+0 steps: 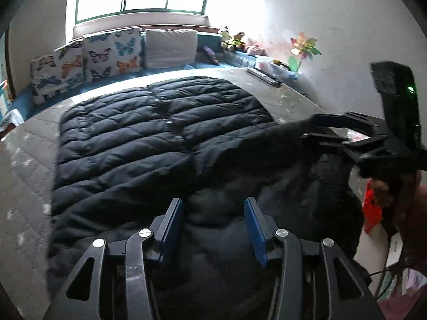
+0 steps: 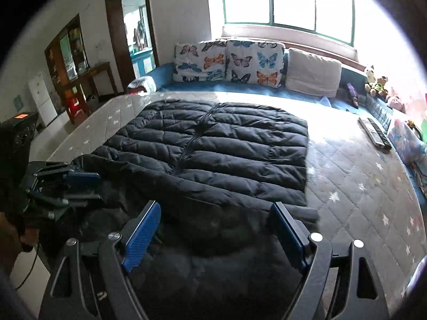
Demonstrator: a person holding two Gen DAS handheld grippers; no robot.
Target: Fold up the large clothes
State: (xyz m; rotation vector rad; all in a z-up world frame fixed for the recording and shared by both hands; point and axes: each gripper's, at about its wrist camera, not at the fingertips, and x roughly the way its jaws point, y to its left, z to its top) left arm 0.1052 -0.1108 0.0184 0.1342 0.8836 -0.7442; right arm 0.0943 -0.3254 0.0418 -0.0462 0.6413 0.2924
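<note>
Black puffer jacket (image 2: 213,146) lies flat on the bed (image 2: 360,176), front up, zip running away from you, hem toward the butterfly cushions (image 2: 226,62). The near collar end is bunched and in shadow under both tools.

Left gripper (image 1: 213,221): jaws spread, nothing between the pads, low over the near bunched fabric. Right gripper (image 2: 216,229): jaws spread wide, also empty, over the near right edge.

Looks like you're at the grab-before-fold step. You should take one layer stack on each side at matching points on the near edge, bite deep since the padding is slippery, then lift evenly and carry toward the hem. Keep both tools level or the fold will skew. Watch the remote (image 2: 375,133) at far right.
</note>
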